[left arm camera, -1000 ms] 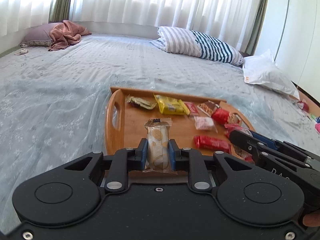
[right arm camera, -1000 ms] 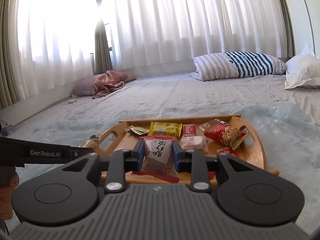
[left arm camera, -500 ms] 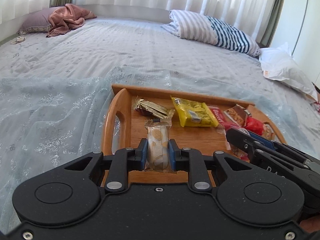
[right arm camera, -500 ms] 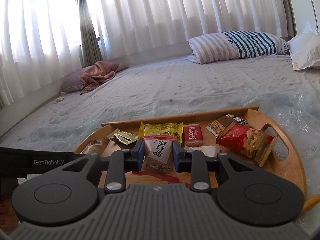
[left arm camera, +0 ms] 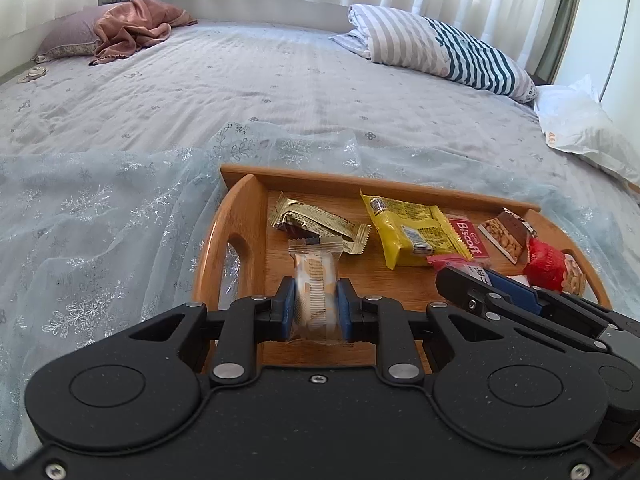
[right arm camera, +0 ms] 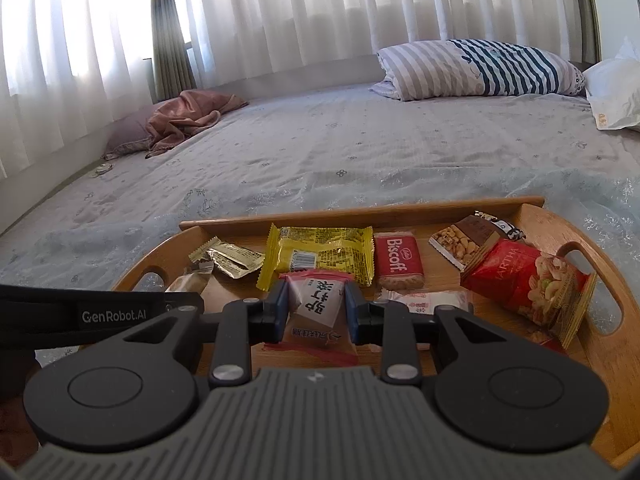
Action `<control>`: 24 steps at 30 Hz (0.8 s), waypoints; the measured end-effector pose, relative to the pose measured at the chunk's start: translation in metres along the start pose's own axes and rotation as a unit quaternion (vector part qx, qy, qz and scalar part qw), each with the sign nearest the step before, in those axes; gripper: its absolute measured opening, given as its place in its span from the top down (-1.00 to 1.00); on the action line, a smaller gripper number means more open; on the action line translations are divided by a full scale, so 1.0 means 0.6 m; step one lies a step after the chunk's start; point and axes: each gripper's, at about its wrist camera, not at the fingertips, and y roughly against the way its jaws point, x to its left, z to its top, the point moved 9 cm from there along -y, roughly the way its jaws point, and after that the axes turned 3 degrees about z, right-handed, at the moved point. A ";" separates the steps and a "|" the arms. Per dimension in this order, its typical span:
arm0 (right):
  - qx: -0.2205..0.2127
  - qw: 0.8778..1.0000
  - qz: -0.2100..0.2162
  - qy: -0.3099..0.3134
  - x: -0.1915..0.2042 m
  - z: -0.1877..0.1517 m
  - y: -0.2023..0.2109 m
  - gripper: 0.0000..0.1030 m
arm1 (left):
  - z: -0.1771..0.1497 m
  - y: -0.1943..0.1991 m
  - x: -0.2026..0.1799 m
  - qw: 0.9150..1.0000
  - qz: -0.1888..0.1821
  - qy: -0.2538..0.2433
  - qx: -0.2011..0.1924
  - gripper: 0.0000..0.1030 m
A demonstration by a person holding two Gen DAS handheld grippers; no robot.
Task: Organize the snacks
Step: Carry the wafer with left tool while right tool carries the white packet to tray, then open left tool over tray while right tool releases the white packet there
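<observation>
- Clear film wraps the cream wafer packet seen in the left wrist view; the left gripper has its blue pads pressed on both long sides of it, jaws narrow, the packet's far end pointing out over the left part of the wooden tray.
- By its look this packet is light and thin, with a brittle biscuit inside; I judge a hard squeeze could crack it, so the flat mid-body is the sound place to hold, not the crimped end seal.
- Beyond it on the tray lie a gold wrapper, a yellow packet and a red Biscoff packet, close together; the right gripper reaches in from the lower right.
- Glossy plastic covers the white-and-red packet in the right wrist view, clamped across its middle by the right gripper, just above the tray's near floor.
- It looks puffy, soft and slick; I judge it could slide out if gripped near its red sealed edge.
- A red nut packet leans by the tray's right handle, and the tray sits on a pale lace cloth over the bed.
</observation>
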 end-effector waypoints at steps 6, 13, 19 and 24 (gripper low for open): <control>0.021 1.000 -0.006 0.003 0.001 -0.005 -0.015 0.35 | 0.000 -0.012 0.002 1.000 0.006 -0.003 0.003 0.59; 0.027 1.000 -0.009 -0.001 0.001 -0.010 -0.023 0.36 | 0.002 -0.018 0.000 1.000 0.015 -0.017 -0.002 0.59; 0.026 1.000 -0.010 0.003 0.005 -0.011 -0.024 0.35 | 0.001 -0.018 -0.001 1.000 0.018 -0.023 -0.003 0.59; 0.025 1.000 -0.010 0.002 0.006 -0.012 -0.024 0.34 | 0.002 -0.019 -0.001 1.000 0.022 -0.021 0.001 0.59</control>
